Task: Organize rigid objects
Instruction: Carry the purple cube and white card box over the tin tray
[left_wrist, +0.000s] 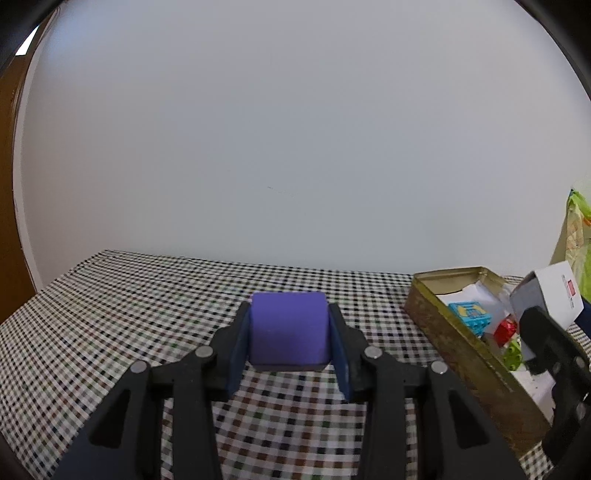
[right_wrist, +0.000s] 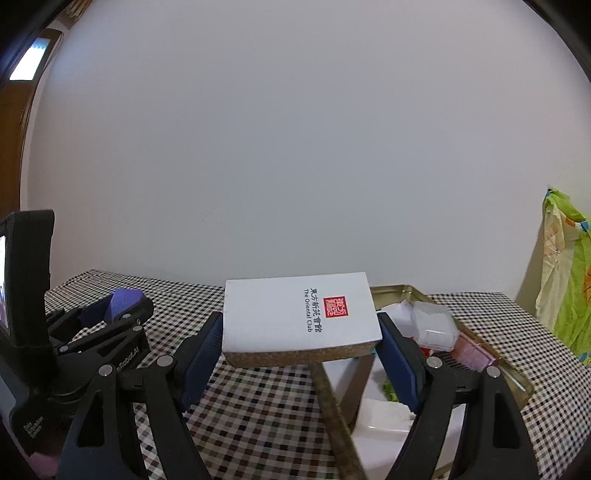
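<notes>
1. Left gripper (left_wrist: 290, 332) clamps a purple cube (left_wrist: 289, 332) between its blue pads, which press on the cube's two sides; we see the cube held clear above the checked tablecloth (left_wrist: 129, 314).
2. Right gripper (right_wrist: 301, 332) grips a white box (right_wrist: 295, 317) by its two short ends, its jaws spread wide around it; the box bears a red seal and the words "The Oriental Club".
3. We find the white box held level over the near left corner of an open gold tin (right_wrist: 517, 380), which stands on the same cloth at the right.
4. Inside the tin (left_wrist: 436, 321) lie a blue patterned cube (left_wrist: 469, 314), a red piece (left_wrist: 506, 330), a green piece (left_wrist: 513, 356) and white packets.
5. From the right wrist view, the left gripper (right_wrist: 122, 306) sits well to the left of the tin, cube in its jaws.
6. A green printed bag (right_wrist: 569, 277) hangs by the wall at far right.
</notes>
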